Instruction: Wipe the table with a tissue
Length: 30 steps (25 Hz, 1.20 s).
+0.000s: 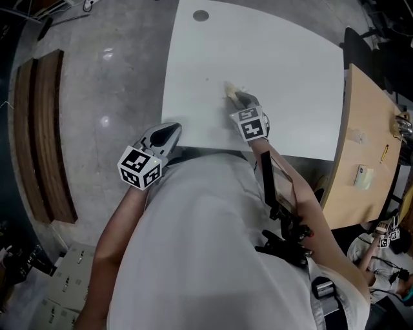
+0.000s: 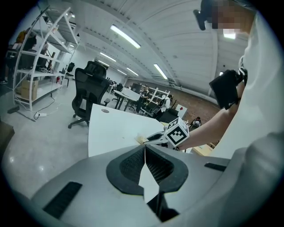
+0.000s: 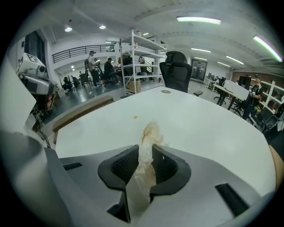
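Observation:
A white table (image 1: 284, 58) (image 3: 204, 128) (image 2: 111, 128) fills the upper middle of the head view. My right gripper (image 1: 237, 97) (image 3: 145, 148) points down at it and is shut on a crumpled tissue (image 1: 230, 89) (image 3: 148, 133) with yellow-brown stains, whose tip sticks out past the jaws onto the tabletop. A small brownish spot (image 3: 135, 117) (image 1: 207, 80) lies just beyond the tissue. My left gripper (image 1: 171, 131) (image 2: 145, 148) hangs at the table's near left corner, its jaws closed together with nothing between them. In the left gripper view the right gripper (image 2: 153, 138) shows with its marker cube.
A wooden desk (image 1: 368, 142) with small items adjoins the table on the right. Wooden boards (image 1: 45, 129) lie on the floor at left. A round cable hole (image 1: 201, 15) sits at the table's far edge. A black office chair (image 3: 176, 71) (image 2: 88, 95) and shelving (image 3: 137, 62) stand beyond.

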Tool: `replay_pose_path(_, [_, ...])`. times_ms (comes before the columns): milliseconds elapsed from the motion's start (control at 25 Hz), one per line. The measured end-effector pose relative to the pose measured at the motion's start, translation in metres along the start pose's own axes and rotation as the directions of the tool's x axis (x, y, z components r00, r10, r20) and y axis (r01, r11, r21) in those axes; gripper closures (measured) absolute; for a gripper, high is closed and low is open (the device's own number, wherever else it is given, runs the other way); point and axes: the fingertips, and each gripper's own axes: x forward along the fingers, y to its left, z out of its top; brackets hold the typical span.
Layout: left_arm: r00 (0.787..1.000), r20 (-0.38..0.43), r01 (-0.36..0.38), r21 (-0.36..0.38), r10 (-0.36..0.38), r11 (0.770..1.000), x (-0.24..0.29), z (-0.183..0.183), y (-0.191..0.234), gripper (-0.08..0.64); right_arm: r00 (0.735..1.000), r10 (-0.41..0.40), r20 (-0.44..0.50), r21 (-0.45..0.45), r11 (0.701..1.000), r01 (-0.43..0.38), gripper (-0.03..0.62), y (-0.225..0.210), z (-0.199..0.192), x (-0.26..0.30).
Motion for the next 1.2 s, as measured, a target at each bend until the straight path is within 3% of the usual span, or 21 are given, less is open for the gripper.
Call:
replay_pose_path(160, [1.000,-0.009,0.025,0.025,-0.025,0.999,-0.012,0.002,0.000,0.552,0.997,0.073,-0.001,-0.087,0.994,-0.073,0.499,0.051,0.008,-0.001])
replay_pose_path(320, [0.999,-0.031,0.043,0.035,-0.042,0.998,-0.004,0.003,-0.005,0.552,0.982,0.186,-0.028,-0.201,0.961,-0.187,0.499,0.092,0.008,-0.001])
replay_pose_path(400, [0.998,-0.046,0.052,0.039,-0.050,0.998,-0.001,0.001,-0.008,0.552,0.965,0.260,-0.041,-0.268,0.927,-0.262,0.499,0.115,0.005,-0.006])
replay_pose_path(480, [0.997,-0.054,0.056,0.041,-0.054,0.998,0.001,0.001,-0.011,0.552,0.945,0.322,-0.059,-0.365,0.874,-0.321,0.499,0.132,-0.001,-0.013])
replay_pose_path(560, [0.997,-0.055,0.055,0.037,-0.053,0.998,0.007,0.002,-0.014,0.552,0.934,0.350,-0.075,-0.454,0.821,-0.345,0.499,0.131,-0.010,-0.019])
replay_pose_path(600, [0.997,-0.055,0.053,0.035,-0.051,0.998,0.011,0.003,-0.015,0.552,0.934,0.350,-0.076,-0.469,0.814,-0.343,0.499,0.124,-0.015,-0.021])
replay_pose_path(720, [0.997,-0.060,0.045,0.032,-0.043,0.998,0.022,0.002,-0.022,0.552,0.950,0.309,-0.038,-0.382,0.874,-0.300,0.500,0.082,-0.025,-0.025])
replay_pose_path(920, [0.999,-0.048,0.021,0.008,-0.021,1.000,0.040,0.008,-0.035,0.552,0.987,0.162,0.019,-0.174,0.972,-0.156,0.499,-0.016,-0.035,-0.028])
replay_pose_path(1080, [1.000,-0.023,-0.019,-0.017,0.019,1.000,0.052,0.014,-0.044,0.552,0.996,0.094,0.014,-0.046,0.995,-0.093,0.499,-0.059,-0.039,-0.028])
replay_pose_path(1200, [0.998,-0.015,-0.053,-0.022,0.053,0.998,0.052,0.016,-0.048,0.552,0.996,0.092,0.015,-0.050,0.995,-0.091,0.499,-0.048,-0.034,-0.026])
